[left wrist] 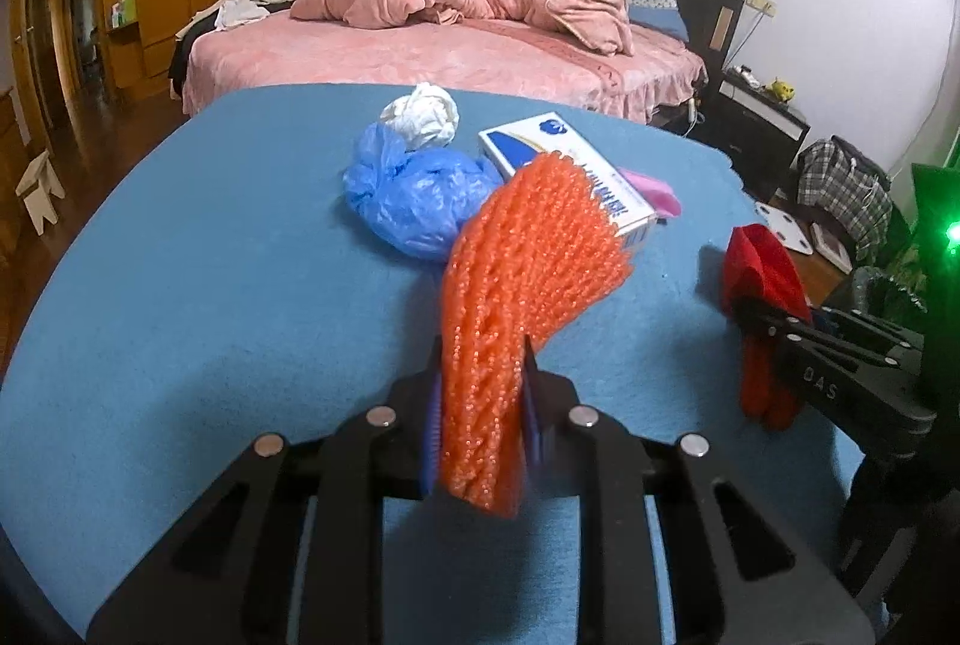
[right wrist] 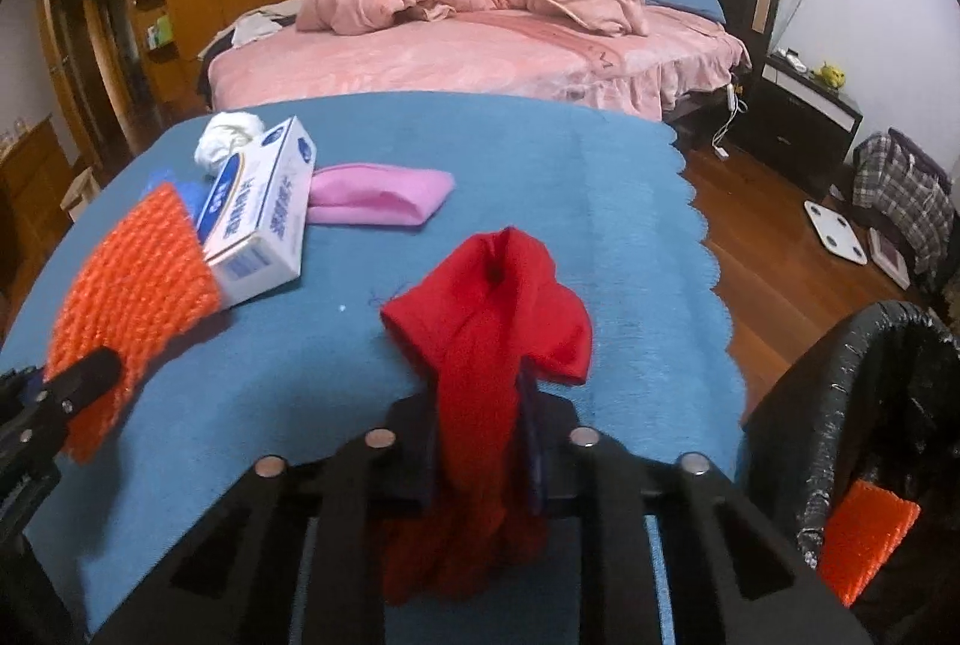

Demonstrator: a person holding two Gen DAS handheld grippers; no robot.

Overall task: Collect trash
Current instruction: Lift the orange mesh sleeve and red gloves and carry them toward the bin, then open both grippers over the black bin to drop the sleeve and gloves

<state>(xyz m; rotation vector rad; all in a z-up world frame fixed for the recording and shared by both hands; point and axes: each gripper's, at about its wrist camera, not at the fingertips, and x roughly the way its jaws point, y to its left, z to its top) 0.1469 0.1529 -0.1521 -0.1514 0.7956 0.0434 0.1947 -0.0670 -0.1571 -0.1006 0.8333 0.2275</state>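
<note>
Pinching orange foam net (left wrist: 528, 249) in left hand-held gripper (left wrist: 480, 375), right hand-held gripper (right wrist: 477, 399) clamping red cloth (right wrist: 492, 309)

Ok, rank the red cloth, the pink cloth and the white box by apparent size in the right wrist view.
1. red cloth, though it is nearest the camera, so unsure
2. white box
3. pink cloth

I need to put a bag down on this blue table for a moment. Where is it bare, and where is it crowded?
Bare: the blue cloth from the pink cloth across to the scalloped edge, and the near left stretch beside the blue plastic bag. Crowded: the far left cluster of white wad, bag and box.
</note>
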